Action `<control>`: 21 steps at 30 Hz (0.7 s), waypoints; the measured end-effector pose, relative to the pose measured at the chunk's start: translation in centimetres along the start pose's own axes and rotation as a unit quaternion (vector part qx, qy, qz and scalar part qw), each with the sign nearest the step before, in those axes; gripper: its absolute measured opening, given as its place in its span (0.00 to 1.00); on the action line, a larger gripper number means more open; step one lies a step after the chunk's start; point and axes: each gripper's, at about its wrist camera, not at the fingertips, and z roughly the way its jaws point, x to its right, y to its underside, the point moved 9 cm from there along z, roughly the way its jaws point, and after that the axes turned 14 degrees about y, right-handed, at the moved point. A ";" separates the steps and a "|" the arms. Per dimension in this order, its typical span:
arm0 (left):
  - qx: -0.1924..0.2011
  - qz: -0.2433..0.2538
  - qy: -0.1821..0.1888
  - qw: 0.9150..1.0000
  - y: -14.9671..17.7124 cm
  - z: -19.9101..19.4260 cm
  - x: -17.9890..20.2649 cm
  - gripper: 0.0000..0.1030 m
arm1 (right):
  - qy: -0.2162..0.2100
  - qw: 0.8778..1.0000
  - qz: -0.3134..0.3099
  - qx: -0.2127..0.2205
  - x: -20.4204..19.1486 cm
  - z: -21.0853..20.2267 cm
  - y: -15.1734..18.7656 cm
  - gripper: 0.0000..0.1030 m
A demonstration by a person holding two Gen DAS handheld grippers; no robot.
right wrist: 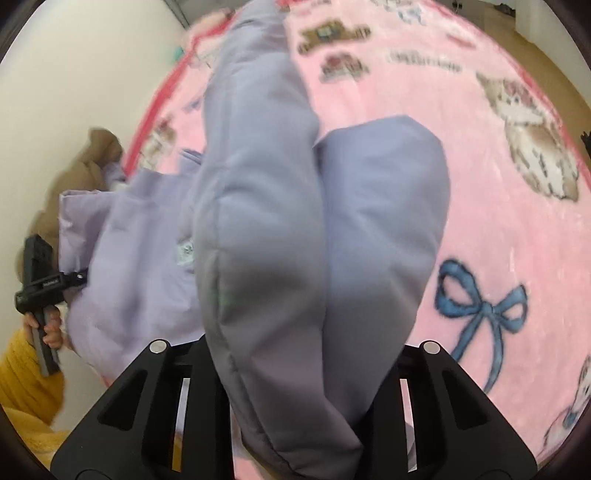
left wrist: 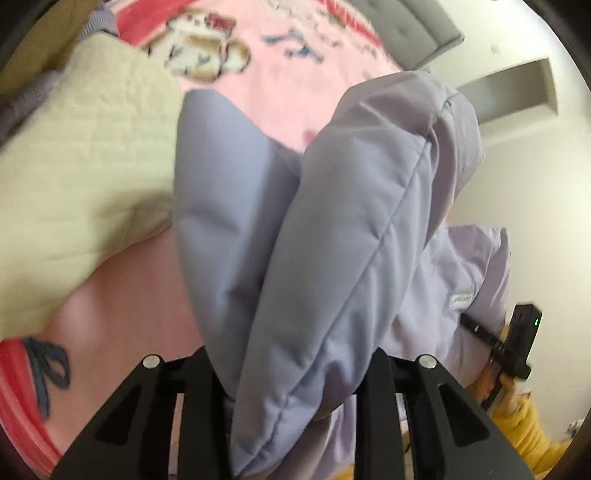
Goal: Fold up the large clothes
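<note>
Left hand-held gripper and right hand-held gripper each grasp the padded jacket above the bed (lift step, I judge); next, fold it over.

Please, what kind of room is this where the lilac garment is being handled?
Most likely a bedroom in a home. A pink plush blanket printed with bows and cartoon figures covers a wide soft surface, a grey padded headboard stands behind it, and a cream quilted pillow lies beside the lilac padded garment.

Both wrist views look steeply down, close over the lilac padded garment and pink blanket.
</note>
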 end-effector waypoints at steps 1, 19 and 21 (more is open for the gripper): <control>0.005 0.013 -0.012 1.000 0.0 -0.7 1.1 0.25 | 0.003 1.000 0.003 0.006 -0.5 -1.2 0.0 0.24; 0.046 0.118 0.007 0.992 -1.9 10.1 20.7 0.25 | 0.068 0.991 0.031 0.115 16.8 -15.8 -2.4 0.24; 0.047 0.111 0.015 0.993 -3.2 13.9 22.5 0.25 | 0.067 0.991 0.031 0.114 21.0 -14.7 -4.4 0.24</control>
